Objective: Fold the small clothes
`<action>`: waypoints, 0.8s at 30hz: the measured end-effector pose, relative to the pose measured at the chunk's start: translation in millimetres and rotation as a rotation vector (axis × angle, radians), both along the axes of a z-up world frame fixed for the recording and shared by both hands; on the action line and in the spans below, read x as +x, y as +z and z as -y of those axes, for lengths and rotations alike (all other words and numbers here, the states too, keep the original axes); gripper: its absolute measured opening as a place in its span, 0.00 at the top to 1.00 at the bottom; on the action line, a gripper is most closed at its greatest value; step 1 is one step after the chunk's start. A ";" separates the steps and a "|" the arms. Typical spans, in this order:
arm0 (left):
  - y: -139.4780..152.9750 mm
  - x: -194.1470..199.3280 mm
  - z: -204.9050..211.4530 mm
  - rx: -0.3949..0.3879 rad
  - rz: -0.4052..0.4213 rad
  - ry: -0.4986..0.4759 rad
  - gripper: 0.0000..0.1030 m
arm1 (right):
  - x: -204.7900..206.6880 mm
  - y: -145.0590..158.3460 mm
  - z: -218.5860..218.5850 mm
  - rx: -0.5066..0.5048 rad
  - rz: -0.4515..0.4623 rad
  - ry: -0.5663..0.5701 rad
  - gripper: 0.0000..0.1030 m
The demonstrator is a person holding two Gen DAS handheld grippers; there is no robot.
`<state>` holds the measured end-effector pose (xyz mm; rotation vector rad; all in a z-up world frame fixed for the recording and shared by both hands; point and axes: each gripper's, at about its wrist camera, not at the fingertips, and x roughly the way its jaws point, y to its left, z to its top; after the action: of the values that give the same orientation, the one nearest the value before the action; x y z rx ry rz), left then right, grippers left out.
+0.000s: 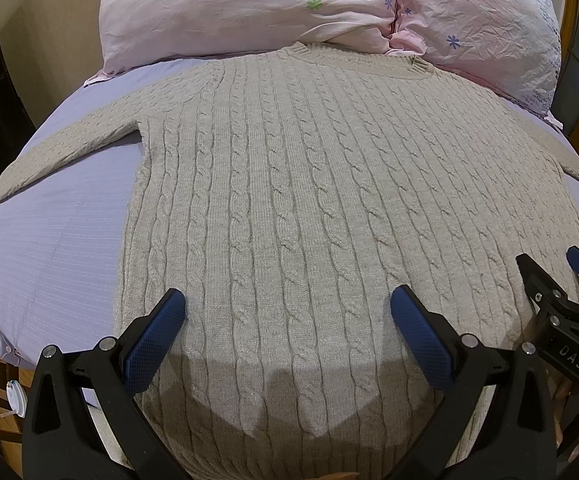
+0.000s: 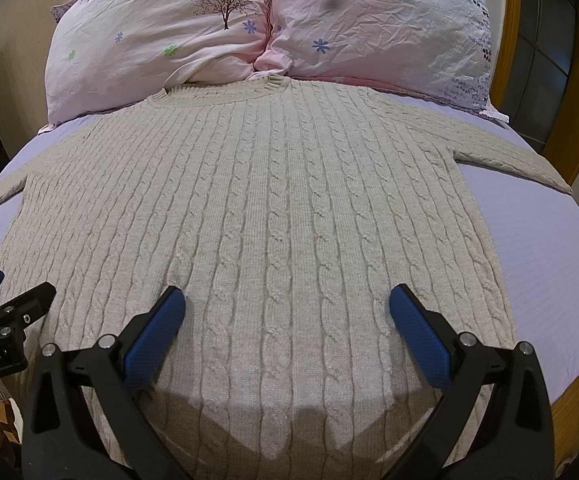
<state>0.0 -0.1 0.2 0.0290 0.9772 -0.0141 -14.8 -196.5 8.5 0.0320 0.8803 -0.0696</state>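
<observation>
Two tools, left tool [image 1: 287, 320] and right tool [image 2: 287, 318], hover spread apart above the beige cable-knit sweater [image 1: 309, 208], flat on the lilac bed [image 1: 49, 240] below pink pillows [image 2: 161, 40]; pinching one layer risks bunching.

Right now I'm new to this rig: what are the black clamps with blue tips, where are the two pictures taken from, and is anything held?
There is no robot arm here. A person holds a two-finger gripper in each hand, and a fisheye camera on each one looks forward along its fingers.

One picture is from the left gripper, the other from the right gripper. Each also shows the other gripper at its edge.

A beige cable-knit sweater lies spread flat on a lilac bedsheet, sleeves out to the sides, its collar toward two pink floral pillows.

Both grippers are open above the sweater's lower part. Nothing is held.
</observation>
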 end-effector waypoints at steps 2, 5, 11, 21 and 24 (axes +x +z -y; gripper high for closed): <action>0.0 -0.1 0.0 0.000 0.000 0.000 0.01 | 0.0 -0.1 -0.1 0.000 0.000 0.000 0.02; 0.1 0.0 0.0 0.000 0.001 0.000 0.01 | 0.1 -0.2 -0.1 0.000 0.000 0.000 0.02; 0.1 0.1 0.0 0.000 0.001 0.000 0.01 | 0.5 -0.3 0.0 0.000 -0.002 0.000 0.02; 0.0 0.0 0.0 0.000 0.001 0.000 0.01 | 0.8 -0.9 0.1 0.000 -0.009 -0.001 0.02; 0.0 0.0 0.0 0.001 0.000 0.000 0.01 | 1.0 -0.7 0.0 0.000 -0.009 -0.001 0.02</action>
<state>0.0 -0.1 0.3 0.0296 0.9768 -0.0139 -13.8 -196.5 7.8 0.0323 0.8890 -0.0704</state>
